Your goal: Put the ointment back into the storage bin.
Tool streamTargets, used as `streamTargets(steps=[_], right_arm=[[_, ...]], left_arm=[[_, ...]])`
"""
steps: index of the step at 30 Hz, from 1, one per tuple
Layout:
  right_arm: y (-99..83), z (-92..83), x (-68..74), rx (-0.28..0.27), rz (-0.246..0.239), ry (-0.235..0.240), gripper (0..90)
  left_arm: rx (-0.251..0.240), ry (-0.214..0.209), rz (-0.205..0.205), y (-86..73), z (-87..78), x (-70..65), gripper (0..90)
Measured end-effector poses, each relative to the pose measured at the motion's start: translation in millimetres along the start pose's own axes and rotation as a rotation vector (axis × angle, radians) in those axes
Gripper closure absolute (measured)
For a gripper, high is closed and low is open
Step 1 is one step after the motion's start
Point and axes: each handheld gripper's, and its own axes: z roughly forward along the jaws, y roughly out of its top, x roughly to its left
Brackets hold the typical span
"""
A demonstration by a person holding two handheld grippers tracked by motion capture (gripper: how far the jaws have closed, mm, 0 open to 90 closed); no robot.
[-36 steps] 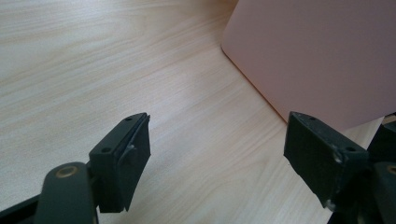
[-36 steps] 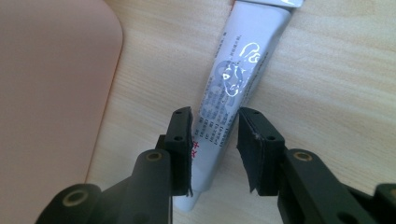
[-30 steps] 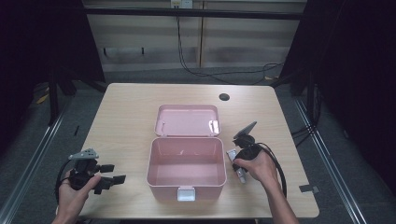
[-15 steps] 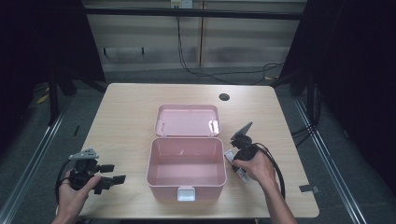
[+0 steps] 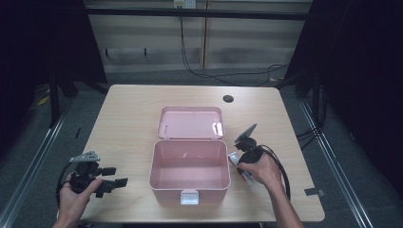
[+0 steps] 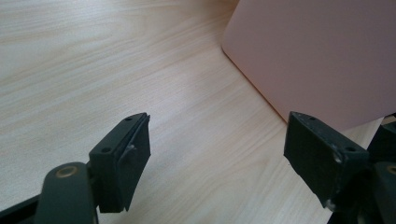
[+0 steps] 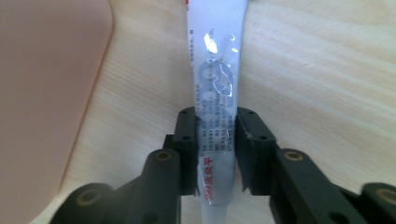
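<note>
I have the tube (image 7: 215, 79) pinched between the pads of my right tongs (image 7: 217, 154); those jaws have just been closing and now press on both of its sides, with the white, printed body running straight ahead of them along the surface (image 7: 327, 70). From above, the tube (image 5: 236, 161) lies flat on the wood just beside the right wall of the pink box (image 5: 190, 168), under my right tongs (image 5: 244, 154). In the right gripper view the box wall (image 7: 46, 93) stands close on the tongs' left, a narrow strip of bare wood between it and the tube, while wide open wood lies to the right. The box is open, its lid (image 5: 191, 122) laid back away from me. My left tongs (image 6: 217, 156) are released, jaws spread wide with nothing between them, low over bare wood; a box corner (image 6: 317, 56) sits ahead and to their right. Seen from above, the left tongs (image 5: 110, 180) are near the surface's front left edge, well apart from the box.
</note>
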Motion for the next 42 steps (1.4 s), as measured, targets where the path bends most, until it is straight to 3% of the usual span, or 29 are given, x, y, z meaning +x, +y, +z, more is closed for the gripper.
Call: streamTargets(steps=[4,12,22,30,31,42], right_arm=[[-2.3,-0.9,-2.5,0.011,-0.003,0.016,71.8],[-5.3,-4.7,-1.5,0.022,-0.061,0.014,71.8],[-15.2,-22.7,-6.0,-0.024,-0.110,0.028,71.8],[-23.4,-30.8,-11.1,-0.024,-0.174,0.026,71.8],[-25.0,-34.4,-11.1,-0.031,-0.204,0.028,71.8],[-30.9,-53.4,-10.2,-0.025,-0.274,0.025,71.7]], left_arm=[[0.001,0.000,0.002,0.0,0.1,-0.1,22.7],[0.001,-0.001,0.001,0.0,0.2,-0.2,22.7],[-0.001,0.000,0.000,-0.1,0.5,-0.5,22.7],[0.001,-0.001,0.002,0.0,0.2,-0.3,22.7],[0.001,-0.001,0.002,0.0,0.2,-0.2,22.7],[0.000,0.000,0.001,0.0,0.4,-0.7,22.7]])
